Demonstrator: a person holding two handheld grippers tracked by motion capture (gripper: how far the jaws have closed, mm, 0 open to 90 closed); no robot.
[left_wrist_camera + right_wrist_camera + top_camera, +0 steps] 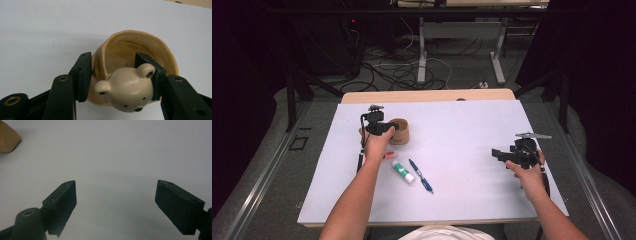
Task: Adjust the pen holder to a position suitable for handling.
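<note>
A tan cup (pixel 140 42) with a cream bear head (pixel 126 91) on its front stands at the middle left of the white table (pixel 462 125). My left gripper (pixel 113 60) is at the cup (pixel 401 131), one pad against the outer left wall and the other pad against the bear's ear at the rim. The wall bends inward where the left pad meets it. In the high view this gripper (pixel 384 129) sits just left of the cup. My right gripper (pixel 498 155) hovers open over bare table at the right, with nothing between its jaws (pixel 116 185).
A white and green glue stick (pixel 403 171) and a blue pen (pixel 421 176) lie near the left forearm, with a small pink thing (pixel 391 155) under that hand. The cup's edge (pixel 7 137) shows at the top left of the right gripper view. Table legs and cables lie beyond the far edge.
</note>
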